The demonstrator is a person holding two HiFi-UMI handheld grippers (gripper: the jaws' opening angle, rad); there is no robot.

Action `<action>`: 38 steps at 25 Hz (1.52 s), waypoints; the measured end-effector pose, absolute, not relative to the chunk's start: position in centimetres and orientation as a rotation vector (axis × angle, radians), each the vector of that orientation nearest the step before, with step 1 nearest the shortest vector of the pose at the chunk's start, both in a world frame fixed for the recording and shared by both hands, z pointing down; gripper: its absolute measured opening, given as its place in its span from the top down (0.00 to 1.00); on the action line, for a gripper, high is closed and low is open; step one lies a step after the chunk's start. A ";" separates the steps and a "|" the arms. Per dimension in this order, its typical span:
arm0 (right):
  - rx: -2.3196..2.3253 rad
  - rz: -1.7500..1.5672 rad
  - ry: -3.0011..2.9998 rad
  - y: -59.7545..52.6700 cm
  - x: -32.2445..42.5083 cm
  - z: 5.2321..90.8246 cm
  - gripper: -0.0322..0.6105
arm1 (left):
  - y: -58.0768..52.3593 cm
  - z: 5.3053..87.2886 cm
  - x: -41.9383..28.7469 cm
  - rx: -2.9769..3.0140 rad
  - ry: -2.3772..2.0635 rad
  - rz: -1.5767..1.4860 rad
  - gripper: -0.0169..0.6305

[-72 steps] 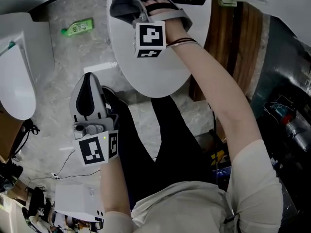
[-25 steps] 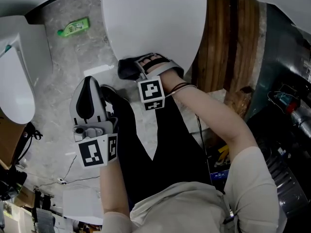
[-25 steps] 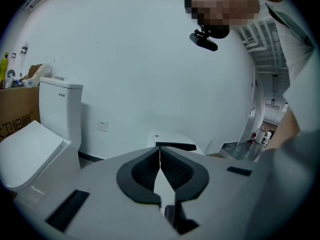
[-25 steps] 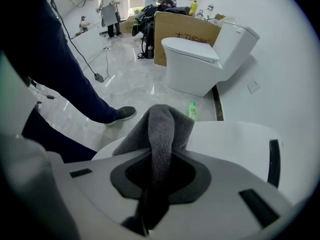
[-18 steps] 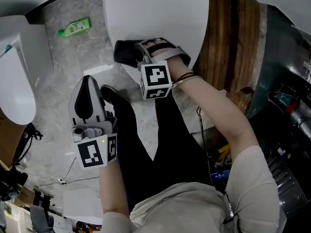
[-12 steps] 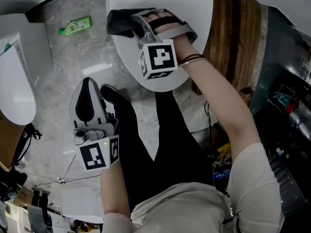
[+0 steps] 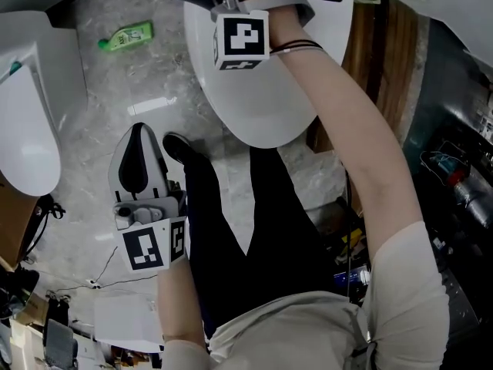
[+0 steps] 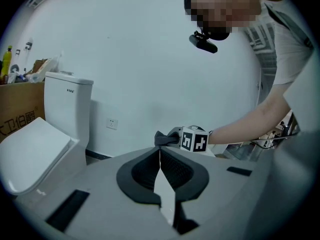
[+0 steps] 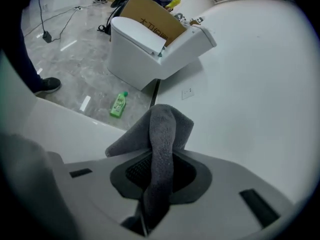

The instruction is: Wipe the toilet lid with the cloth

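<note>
Your right gripper [image 9: 156, 186] has its jaws pinched on the grey cloth [image 9: 163, 134], which stands up between them in a thick fold and spills out to one side. From your head camera the cloth sits at the far end of the white toilet lid [image 7: 262, 102], close to the top edge of that view, with your right forearm reaching out over the lid to get it there. Whether the cloth is pressed flat on the lid or just above it can't be told from these views. Your left gripper [image 8: 160, 159] has its jaws pressed together with nothing between them. You are holding it low by your left side over the marble floor [image 7: 92, 83], well apart from the lid and just beside your dark shoe [image 7: 177, 146]. Looking along it, you can see the marker cube [image 8: 194, 140] of your right gripper and the cloth bunched in front of it, against a plain white wall with a socket [image 8: 112, 124]. A green bottle [image 7: 125, 37] lies on its side on the floor to the left of the lid. A second toilet [image 7: 27, 129] stands further left, with a cardboard box [image 9: 152, 16] behind it. A wooden panel [image 7: 381, 60] runs along the right of the lid.
</note>
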State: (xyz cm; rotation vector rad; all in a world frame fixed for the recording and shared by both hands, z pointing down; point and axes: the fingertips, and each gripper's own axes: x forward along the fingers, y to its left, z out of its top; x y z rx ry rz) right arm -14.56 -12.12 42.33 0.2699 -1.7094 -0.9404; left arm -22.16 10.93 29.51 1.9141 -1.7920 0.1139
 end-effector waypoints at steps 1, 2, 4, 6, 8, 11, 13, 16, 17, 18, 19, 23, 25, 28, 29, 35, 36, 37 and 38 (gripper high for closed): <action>0.261 -0.946 -1.687 -12.5 -14.6 42.9 0.84 | 10.9 29.6 -22.4 1.909 -1.792 0.113 0.95; 0.249 -0.948 -1.667 -12.8 -14.5 43.5 0.84 | 11.0 29.7 -22.5 1.905 -1.791 0.113 0.95; 0.240 -0.951 -1.643 -12.9 -14.2 44.4 0.84 | 11.1 29.8 -22.7 1.901 -1.791 0.114 0.95; 0.258 -0.944 -1.637 -12.7 -14.2 44.6 0.84 | 11.1 29.9 -22.9 1.898 -1.792 0.113 0.95; 0.250 -0.922 -1.637 -12.2 -14.1 44.7 0.84 | 11.1 29.8 -22.9 1.897 -1.793 0.109 0.95; 0.195 -0.918 -1.629 -10.8 -13.8 44.9 0.84 | 10.8 29.4 -22.8 1.908 -1.794 0.104 0.95; 0.170 -0.913 -1.629 -9.6 -13.6 45.2 0.84 | 10.6 29.3 -22.7 1.914 -1.796 0.103 0.95; 0.151 -0.894 -1.639 -7.7 -13.1 45.6 0.84 | 10.5 29.3 -22.5 1.913 -1.795 0.100 0.95; 0.143 -0.889 -1.644 -7.0 -13.0 45.7 0.84 | 10.6 29.3 -22.5 1.913 -1.794 0.099 0.95; 0.131 -0.887 -1.650 -6.2 -12.9 45.9 0.84 | 10.6 29.3 -22.4 1.913 -1.795 0.098 0.95; 0.115 -0.886 -1.655 -5.4 -12.8 46.0 0.84 | 10.7 29.3 -22.3 1.915 -1.795 0.099 0.95; 0.067 -0.868 -1.679 -1.7 -12.1 46.6 0.84 | 11.0 29.2 -22.0 1.921 -1.802 0.105 0.95; 0.043 -0.856 -1.682 0.2 -11.6 46.9 0.84 | 11.3 29.1 -21.9 1.919 -1.809 0.103 0.95; 0.045 -0.837 -1.722 2.5 -11.4 47.1 0.84 | 11.6 28.9 -21.6 1.924 -1.815 0.102 0.95; 0.043 -0.829 -1.729 3.2 -11.2 47.2 0.84 | 11.8 28.8 -21.6 1.925 -1.817 0.102 0.95; 0.016 -0.767 -1.742 6.7 -10.4 48.0 0.84 | 13.2 29.1 -21.5 1.908 -1.831 0.110 0.95; 0.011 -0.761 -1.745 7.2 -10.3 48.1 0.84 | 13.4 29.2 -21.5 1.906 -1.833 0.110 0.95; 0.006 -0.760 -1.747 7.8 -10.2 48.2 0.84 | 13.6 29.2 -21.5 1.905 -1.834 0.110 0.95; 0.000 -0.761 -1.749 8.3 -10.1 48.3 0.84 | 13.8 29.2 -21.4 1.905 -1.834 0.112 0.95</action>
